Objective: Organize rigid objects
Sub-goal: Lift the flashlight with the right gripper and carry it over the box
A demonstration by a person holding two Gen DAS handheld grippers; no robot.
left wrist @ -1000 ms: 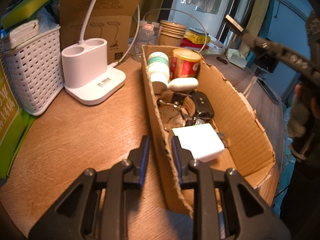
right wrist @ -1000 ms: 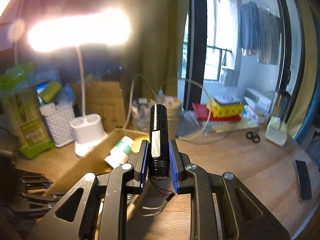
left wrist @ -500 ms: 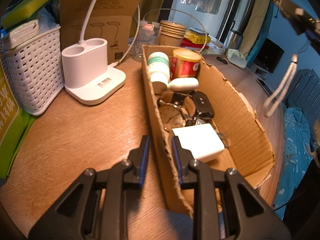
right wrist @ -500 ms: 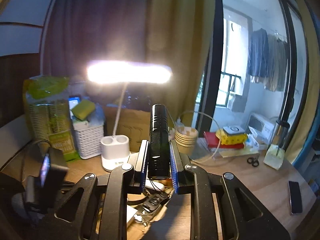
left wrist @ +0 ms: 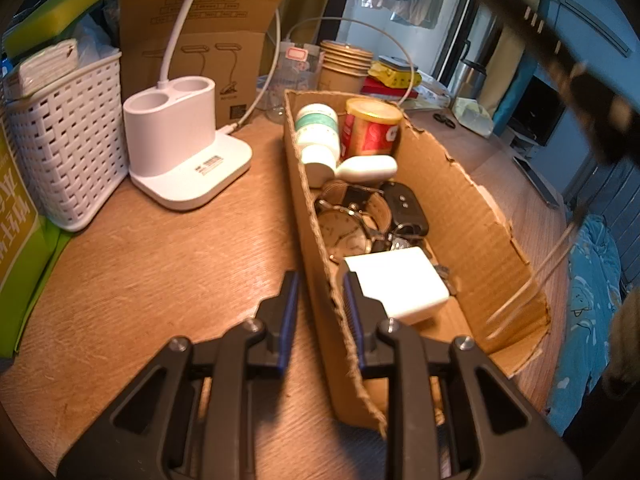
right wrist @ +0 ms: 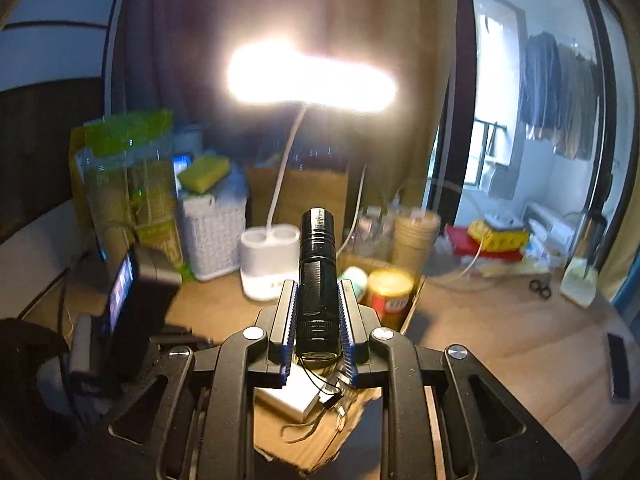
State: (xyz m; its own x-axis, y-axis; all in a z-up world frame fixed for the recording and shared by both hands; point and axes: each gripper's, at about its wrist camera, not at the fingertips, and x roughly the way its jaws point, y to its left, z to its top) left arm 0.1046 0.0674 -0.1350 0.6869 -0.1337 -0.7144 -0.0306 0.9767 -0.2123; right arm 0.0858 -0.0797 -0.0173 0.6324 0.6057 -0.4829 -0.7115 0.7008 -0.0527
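Observation:
My left gripper (left wrist: pixel 318 306) is shut on the near left wall of the open cardboard box (left wrist: pixel 472 216) on the wooden table. The box holds a white bottle (left wrist: pixel 318 136), a red can (left wrist: pixel 370 130), a white case (left wrist: pixel 368 168), a watch (left wrist: pixel 344 232), a black key fob (left wrist: pixel 406 208) and a white charger (left wrist: pixel 396 282). My right gripper (right wrist: pixel 318 320) is shut on a black flashlight (right wrist: pixel 316 276), held above the box's near end (right wrist: pixel 320 452); its wrist cord (right wrist: pixel 308 428) dangles. The flashlight (left wrist: pixel 568 68) shows blurred at the left wrist view's upper right.
A white lamp base (left wrist: pixel 184 148) and a white woven basket (left wrist: pixel 68 136) stand left of the box. Paper cups (left wrist: pixel 344 68), a cardboard package (left wrist: pixel 200 40) and cables stand behind. The lit lamp head (right wrist: pixel 312 76) glares above. A black phone (right wrist: pixel 618 368) lies at the right.
My right gripper has lowered with the flashlight and now hangs over the box's near end. The left gripper has kept its hold on the box wall.

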